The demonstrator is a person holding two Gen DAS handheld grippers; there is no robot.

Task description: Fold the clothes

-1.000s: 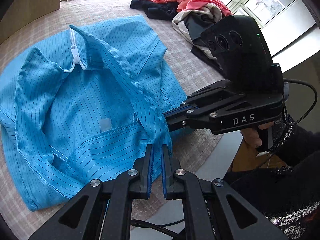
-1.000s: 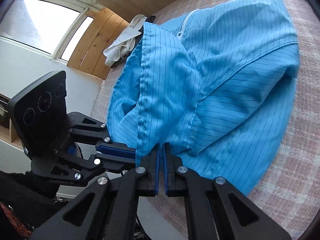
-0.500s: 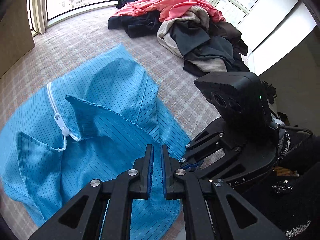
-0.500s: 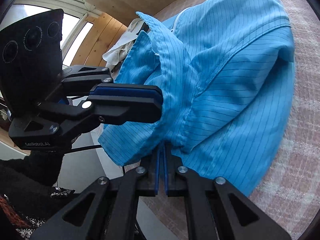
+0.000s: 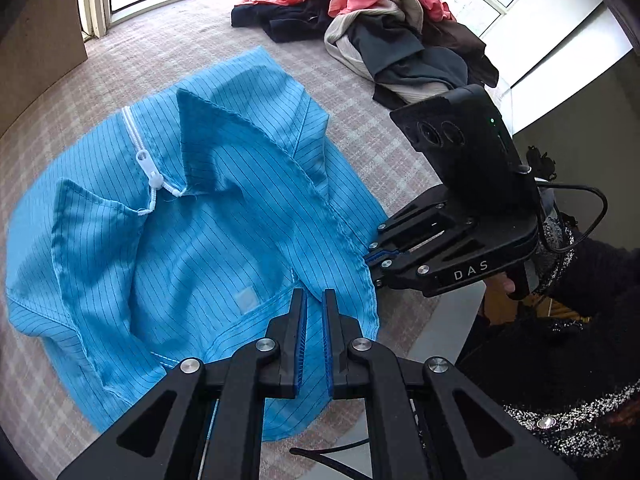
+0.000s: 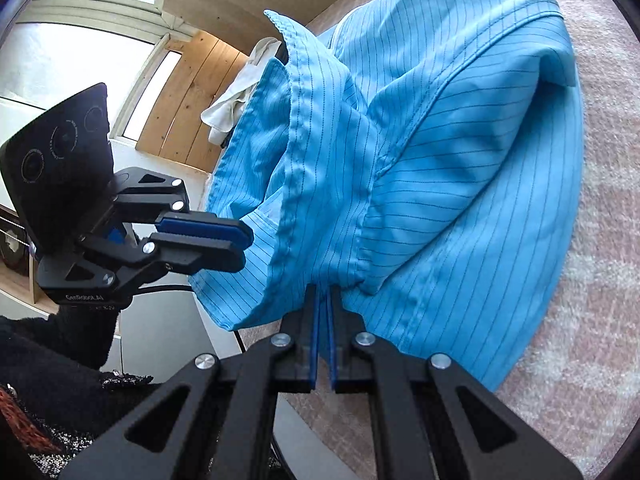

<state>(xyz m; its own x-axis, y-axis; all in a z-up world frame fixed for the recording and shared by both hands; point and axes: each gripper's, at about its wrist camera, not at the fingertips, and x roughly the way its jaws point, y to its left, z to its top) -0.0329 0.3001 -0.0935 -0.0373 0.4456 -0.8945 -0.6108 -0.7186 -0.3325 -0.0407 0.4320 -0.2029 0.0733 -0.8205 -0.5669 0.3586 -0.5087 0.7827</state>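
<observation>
One blue striped garment lies on the plaid surface. My left gripper and right gripper each have jaws clamped on its edge. One clothes pile behind.

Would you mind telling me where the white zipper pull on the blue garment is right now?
In the left wrist view, the white zipper pull sits left of centre on the blue garment, at the open collar, well ahead of the left tongs.

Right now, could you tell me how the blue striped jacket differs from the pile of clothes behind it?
The blue jacket is one garment spread out, pinched at its near edge by the left gripper and right gripper. The clothes pile is many crumpled garments, coral, black and beige, with no gripper on it. Both lie on the checked surface.
</observation>
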